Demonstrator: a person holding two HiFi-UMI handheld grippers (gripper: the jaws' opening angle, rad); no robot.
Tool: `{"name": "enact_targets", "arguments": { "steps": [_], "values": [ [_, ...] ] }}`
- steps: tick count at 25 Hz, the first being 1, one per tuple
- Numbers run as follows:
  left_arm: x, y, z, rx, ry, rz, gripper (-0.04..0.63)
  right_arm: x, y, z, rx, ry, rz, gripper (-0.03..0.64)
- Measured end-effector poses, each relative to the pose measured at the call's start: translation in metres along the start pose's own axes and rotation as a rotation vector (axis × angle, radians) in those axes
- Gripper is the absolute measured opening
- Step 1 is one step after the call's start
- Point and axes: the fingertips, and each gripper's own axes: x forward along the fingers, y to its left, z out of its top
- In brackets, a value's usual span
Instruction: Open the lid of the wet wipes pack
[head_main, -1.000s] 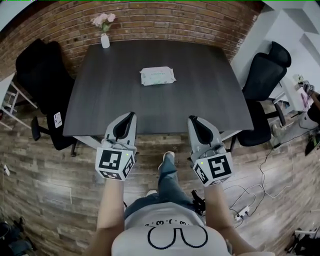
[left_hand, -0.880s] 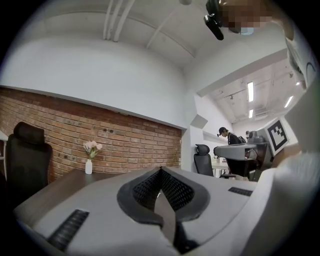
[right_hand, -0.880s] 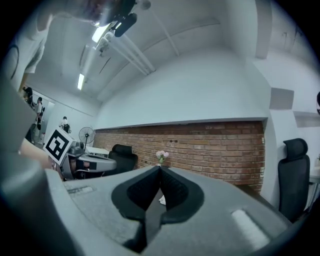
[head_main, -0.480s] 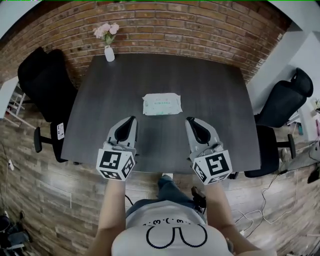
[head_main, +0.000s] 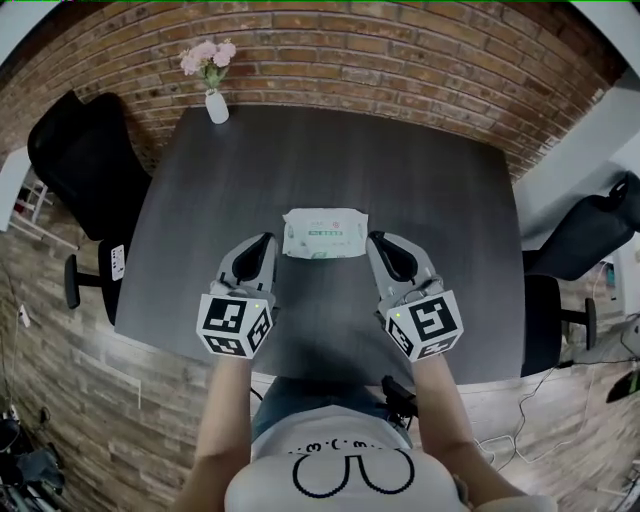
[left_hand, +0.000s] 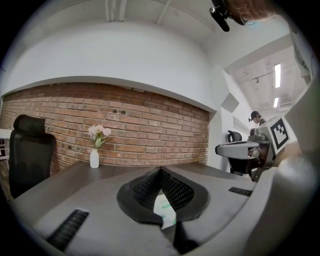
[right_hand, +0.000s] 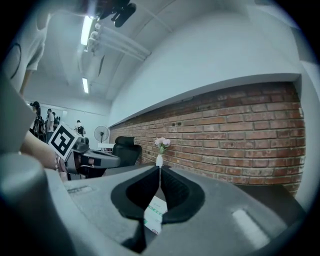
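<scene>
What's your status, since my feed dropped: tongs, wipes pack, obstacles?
Left tongs, right tongs shut, empty. Wet wipes pack flat on table between them, unopened. Path clear.

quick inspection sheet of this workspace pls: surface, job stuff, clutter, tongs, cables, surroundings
surface: dark table, no spills seen
job's things: wet wipes pack flat mid-table, no lid seen raised
clutter: white vase of pink flowers, far left corner
tongs: left tongs and right tongs shut, empty, flanking the pack's near edge, no contact seen
cables: loose cable on floor at right
surroundings: brick wall, black chair each side, wood floor
</scene>
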Motion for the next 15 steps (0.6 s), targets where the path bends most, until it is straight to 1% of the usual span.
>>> {"name": "enact_targets", "arguments": {
  "steps": [4, 6, 8, 9, 10, 11, 15],
  "values": [
    [0.021, 0.011, -0.018, -0.011, 0.072, -0.034, 0.018, 0.025, -0.007, -0.014, 0.029, 0.041, 0.019, 0.068],
    [0.029, 0.013, -0.027, -0.018, 0.1, -0.073, 0.076, 0.036, -0.007, -0.022, 0.037, 0.065, 0.026, 0.096],
    [0.039, 0.013, -0.039, -0.02, 0.142, -0.129, 0.163, 0.046, -0.006, -0.031, 0.042, 0.097, 0.047, 0.147],
    [0.044, 0.012, -0.046, -0.014, 0.171, -0.158, 0.213, 0.051, -0.004, -0.036, 0.038, 0.115, 0.064, 0.173],
    [0.048, 0.011, -0.053, -0.001, 0.202, -0.184, 0.249, 0.056, -0.002, -0.041, 0.03, 0.132, 0.085, 0.193],
    [0.051, 0.01, -0.061, 0.02, 0.232, -0.207, 0.264, 0.061, 0.0, -0.047, 0.02, 0.148, 0.109, 0.203],
    [0.059, 0.008, -0.089, 0.079, 0.306, -0.299, 0.265, 0.079, 0.007, -0.075, -0.031, 0.219, 0.177, 0.212]
  ]
}}
